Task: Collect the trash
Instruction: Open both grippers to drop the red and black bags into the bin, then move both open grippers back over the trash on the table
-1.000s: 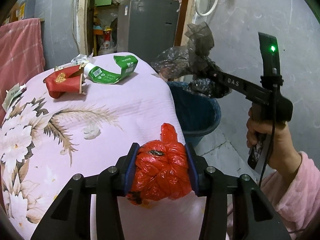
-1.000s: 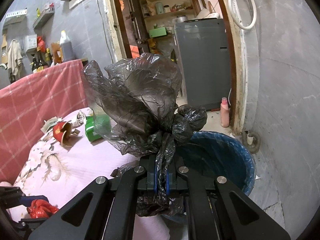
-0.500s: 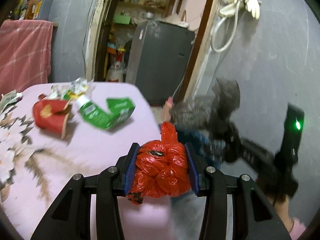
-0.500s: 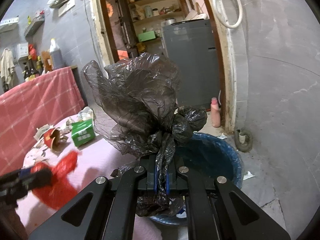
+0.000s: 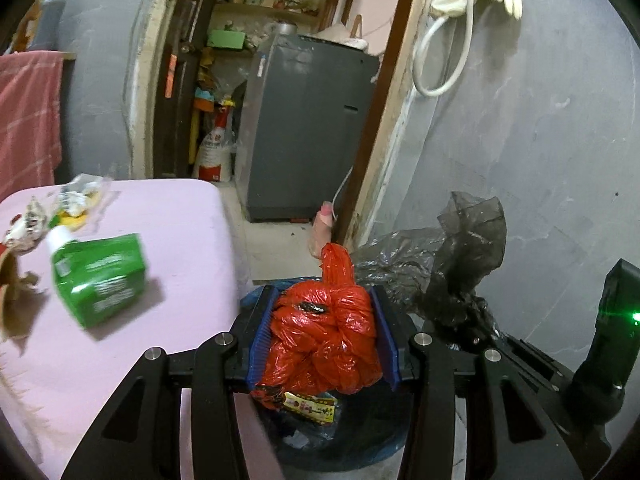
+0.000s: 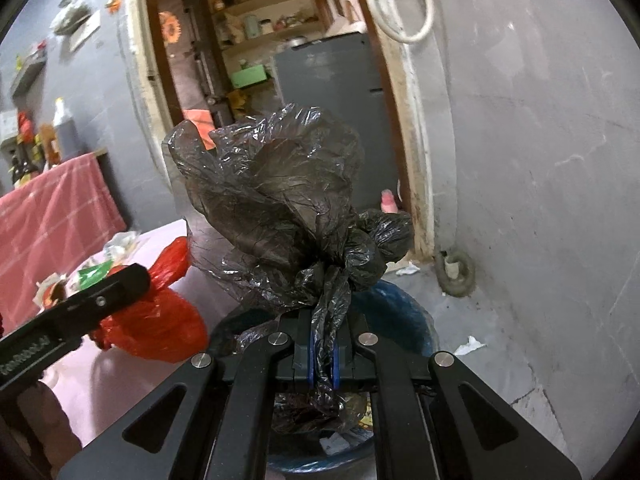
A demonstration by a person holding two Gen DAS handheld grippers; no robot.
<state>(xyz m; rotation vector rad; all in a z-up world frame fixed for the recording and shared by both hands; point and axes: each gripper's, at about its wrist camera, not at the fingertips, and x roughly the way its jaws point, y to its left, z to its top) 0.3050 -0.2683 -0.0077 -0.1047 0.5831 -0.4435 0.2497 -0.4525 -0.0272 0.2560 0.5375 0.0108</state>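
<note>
My left gripper (image 5: 323,336) is shut on a knotted red plastic bag (image 5: 326,342), held just past the table's edge over the blue-lined trash bin (image 5: 360,446). My right gripper (image 6: 323,354) is shut on the twisted neck of a crumpled black plastic bag (image 6: 276,200), which billows above the jaws over the same bin (image 6: 404,316). In the right wrist view the red bag (image 6: 156,328) and the left gripper (image 6: 80,312) show at the lower left. In the left wrist view the black bag (image 5: 452,264) hangs to the right of the red one.
A green carton (image 5: 100,276), crumpled wrappers (image 5: 68,204) and a red paper cup edge (image 5: 10,280) lie on the pink tablecloth (image 5: 168,240) at left. A grey cabinet (image 5: 304,132) fills the doorway beyond. Paper scraps (image 6: 472,345) lie on the concrete floor by the grey wall.
The left gripper has carried the red bag rightward off the table to over the bin. The right gripper with the black bag has shifted a little toward the bin too.
</note>
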